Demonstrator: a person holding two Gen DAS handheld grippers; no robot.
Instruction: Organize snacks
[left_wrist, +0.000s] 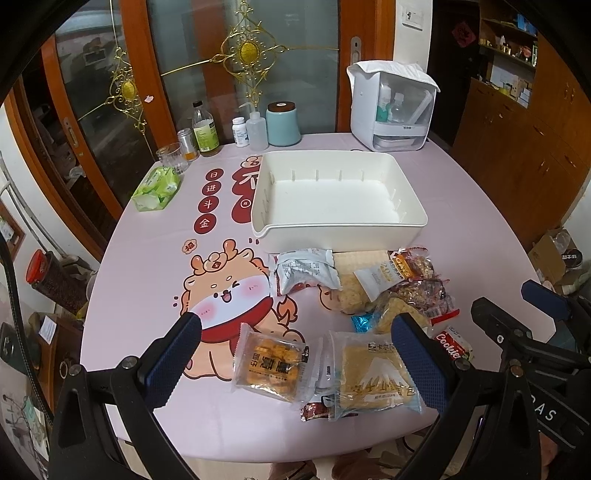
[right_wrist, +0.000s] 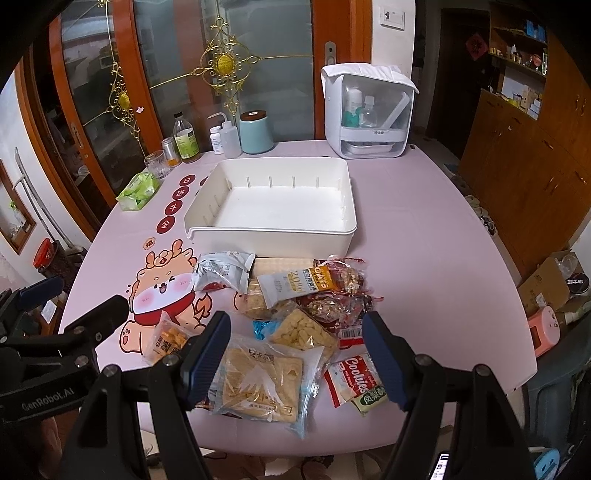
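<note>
A white rectangular bin (left_wrist: 338, 199) stands empty on the pink table; it also shows in the right wrist view (right_wrist: 273, 206). In front of it lies a loose pile of snack packets: a grey packet (left_wrist: 304, 271), an oat bar (right_wrist: 295, 282), a clear bread packet (left_wrist: 373, 373) (right_wrist: 264, 384), an orange cracker packet (left_wrist: 271, 363) (right_wrist: 168, 341) and a red Cookies packet (right_wrist: 354, 376). My left gripper (left_wrist: 299, 354) is open above the near packets. My right gripper (right_wrist: 295, 350) is open above the bread packet. Neither holds anything.
At the table's back stand a white appliance (left_wrist: 391, 107), a teal canister (left_wrist: 282, 123), bottles (left_wrist: 205, 129), a glass (left_wrist: 171, 157) and a green tissue pack (left_wrist: 157, 188). Wooden cabinets stand to the right (right_wrist: 535, 177). The table's near edge is just below the packets.
</note>
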